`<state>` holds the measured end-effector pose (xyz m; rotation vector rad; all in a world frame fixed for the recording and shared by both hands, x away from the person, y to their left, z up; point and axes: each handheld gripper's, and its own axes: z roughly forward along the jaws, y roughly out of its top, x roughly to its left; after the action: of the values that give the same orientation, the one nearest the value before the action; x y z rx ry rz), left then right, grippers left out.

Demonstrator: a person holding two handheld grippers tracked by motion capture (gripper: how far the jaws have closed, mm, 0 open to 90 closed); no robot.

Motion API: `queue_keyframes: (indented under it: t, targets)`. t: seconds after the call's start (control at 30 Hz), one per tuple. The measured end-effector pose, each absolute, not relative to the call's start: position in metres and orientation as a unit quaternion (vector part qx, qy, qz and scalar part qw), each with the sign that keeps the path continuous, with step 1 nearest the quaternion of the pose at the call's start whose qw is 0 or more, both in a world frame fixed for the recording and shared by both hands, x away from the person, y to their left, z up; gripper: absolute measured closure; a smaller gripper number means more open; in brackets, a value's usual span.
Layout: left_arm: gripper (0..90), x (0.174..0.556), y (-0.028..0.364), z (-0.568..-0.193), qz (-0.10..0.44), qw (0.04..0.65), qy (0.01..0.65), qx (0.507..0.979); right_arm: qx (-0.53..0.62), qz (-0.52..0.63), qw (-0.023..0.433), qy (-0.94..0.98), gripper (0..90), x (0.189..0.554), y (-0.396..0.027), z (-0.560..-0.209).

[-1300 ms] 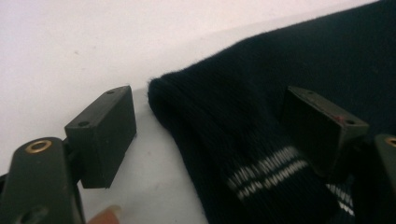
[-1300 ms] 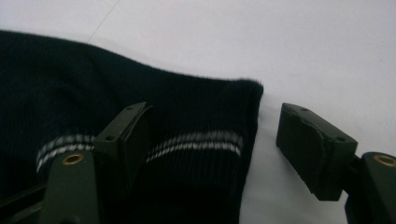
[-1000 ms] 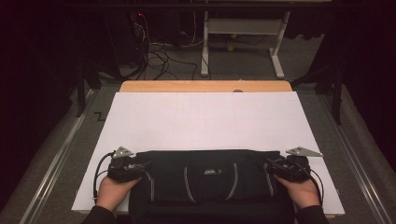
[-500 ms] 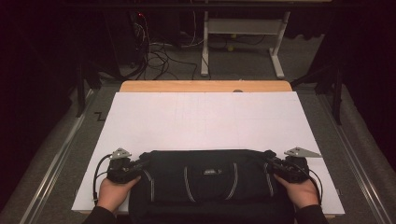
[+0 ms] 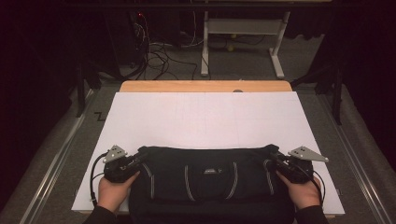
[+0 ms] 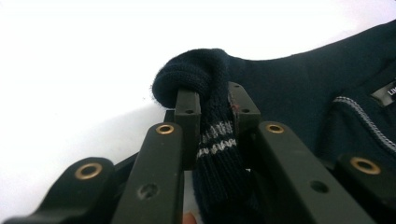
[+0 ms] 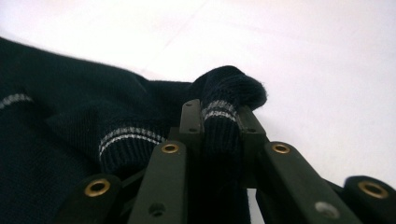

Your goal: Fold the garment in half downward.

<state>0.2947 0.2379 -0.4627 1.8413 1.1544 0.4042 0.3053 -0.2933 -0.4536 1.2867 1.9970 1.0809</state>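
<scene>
**Sweater pinched at both far corners**

Sweater (image 5: 210, 179) fabric sat between both sets of jaws, which had just been closing. The left gripper (image 6: 215, 100) pinched a striped ribbed fold; the right gripper (image 7: 219, 114) clamped another. The dark garment lay folded at the near edge of the white table (image 5: 205, 121), between both hands.
</scene>
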Motion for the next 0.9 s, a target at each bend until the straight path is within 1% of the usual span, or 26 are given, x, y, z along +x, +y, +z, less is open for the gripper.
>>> queue_keyframes:
  t: [0.07, 0.17, 0.33, 0.43, 0.53, 0.63, 0.9]
  targets:
    - [74.8, 0.301, 0.239, -0.463, 0.158, 0.439, 0.467, 0.751, 0.476, 0.408, 0.256, 0.736, 78.5, 0.308, -0.294, -0.449]
    - [74.9, 0.31, 0.238, -0.462, 0.161, 0.424, 0.467, 0.759, 0.465, 0.401, 0.266, 0.743, 78.6, 0.317, -0.293, -0.443]
    - [75.2, 0.33, 0.235, -0.452, 0.181, 0.422, 0.471, 0.754, 0.467, 0.398, 0.28, 0.738, 78.7, 0.335, -0.291, -0.438]
    - [75.3, 0.347, 0.237, -0.448, 0.188, 0.417, 0.485, 0.745, 0.468, 0.397, 0.29, 0.734, 78.6, 0.351, -0.289, -0.435]
    - [75.3, 0.364, 0.241, -0.446, 0.187, 0.414, 0.502, 0.737, 0.467, 0.396, 0.293, 0.734, 78.6, 0.358, -0.287, -0.435]
    - [75.3, 0.377, 0.241, -0.444, 0.196, 0.4, 0.503, 0.741, 0.466, 0.394, 0.3, 0.733, 78.6, 0.369, -0.283, -0.434]
    - [75.3, 0.405, 0.24, -0.435, 0.217, 0.391, 0.506, 0.737, 0.472, 0.392, 0.312, 0.725, 78.6, 0.401, -0.278, -0.428]
